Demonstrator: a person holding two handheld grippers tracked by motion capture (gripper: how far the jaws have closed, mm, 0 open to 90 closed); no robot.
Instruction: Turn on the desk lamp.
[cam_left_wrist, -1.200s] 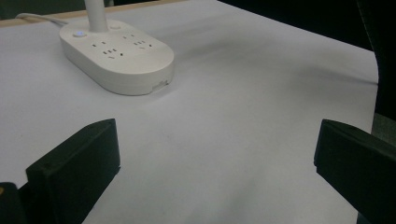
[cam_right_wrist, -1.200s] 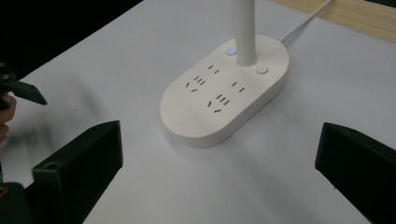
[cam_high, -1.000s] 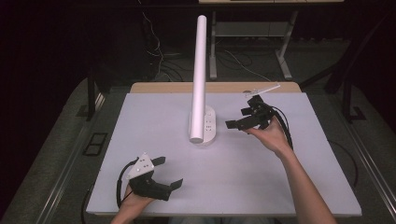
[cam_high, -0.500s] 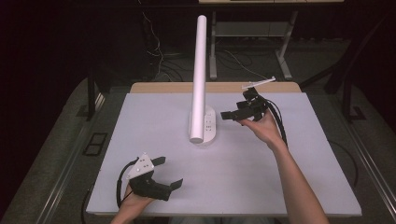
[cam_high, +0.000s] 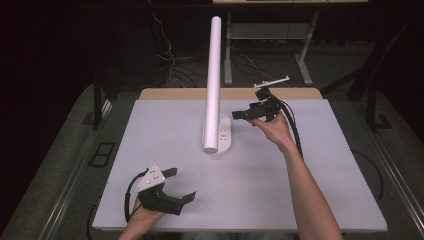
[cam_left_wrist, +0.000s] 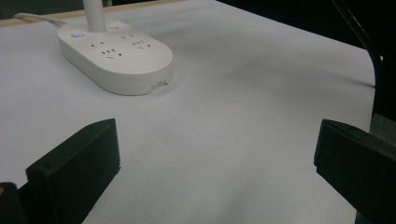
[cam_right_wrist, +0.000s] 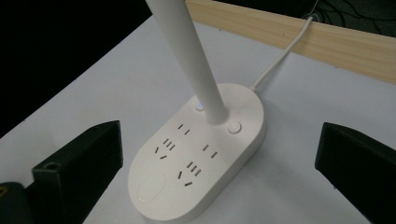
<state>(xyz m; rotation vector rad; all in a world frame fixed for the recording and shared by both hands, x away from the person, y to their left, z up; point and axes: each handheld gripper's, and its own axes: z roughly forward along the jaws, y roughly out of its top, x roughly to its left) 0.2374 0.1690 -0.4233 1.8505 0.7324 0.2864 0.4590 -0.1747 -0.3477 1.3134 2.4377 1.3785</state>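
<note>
Black tongs (cam_high: 182, 185), grey three-cornered plate (cam_high: 150, 177), trailing black cable (cam_high: 295, 130).

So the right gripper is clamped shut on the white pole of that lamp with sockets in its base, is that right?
Not quite. The right gripper is open and apart from the white pole. In the right gripper view its two fingers stand wide apart before the lamp's socket base, gripping nothing.

Power strip base (cam_right_wrist: 196, 172): white, with dark socket slots in groups and two pale round buttons. Upright tube (cam_high: 214, 75): plain white. Cord (cam_right_wrist: 280, 56): white. Worktop (cam_high: 310, 200): pale lavender-grey cover, unpatterned, with a light wood strip along the far edge. Left gripper (cam_high: 175, 186): black, carrying a grey plate. Right gripper (cam_high: 239, 115): black, black cable. Surroundings: dark.
</note>
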